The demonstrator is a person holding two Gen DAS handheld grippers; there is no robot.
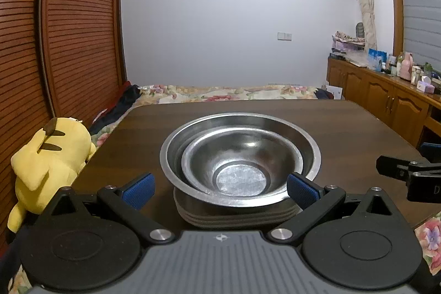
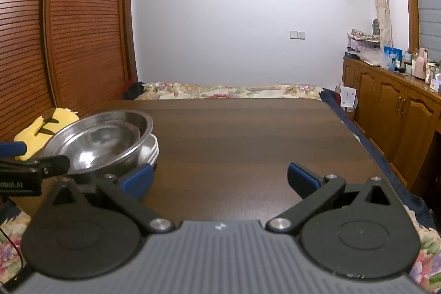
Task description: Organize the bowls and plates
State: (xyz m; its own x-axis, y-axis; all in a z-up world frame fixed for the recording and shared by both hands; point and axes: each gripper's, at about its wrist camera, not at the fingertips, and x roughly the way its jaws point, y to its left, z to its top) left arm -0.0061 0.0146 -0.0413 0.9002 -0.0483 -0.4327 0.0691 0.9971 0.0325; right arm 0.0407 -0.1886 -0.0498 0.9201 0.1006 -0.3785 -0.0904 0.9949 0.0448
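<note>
A small steel bowl [image 1: 239,156] sits nested inside a larger steel bowl [image 1: 308,153], and both rest on a stack of grey plates [image 1: 237,218] on the dark wooden table [image 1: 344,128]. My left gripper [image 1: 220,190] is open just in front of this stack, its blue pads [image 1: 139,190] spread on either side with nothing between them. The right wrist view shows the same bowls [image 2: 102,139] and plates [image 2: 150,150] at the left. My right gripper [image 2: 220,179] is open over bare table to the right of the stack.
A yellow plush toy [image 1: 49,161] lies off the table's left edge by the slatted wooden doors [image 1: 55,32]. A floral-covered bed [image 1: 226,92] lies beyond the far edge. Wooden cabinets [image 1: 386,98] with bottles stand at the right. The other gripper's body [image 1: 408,172] shows at the right.
</note>
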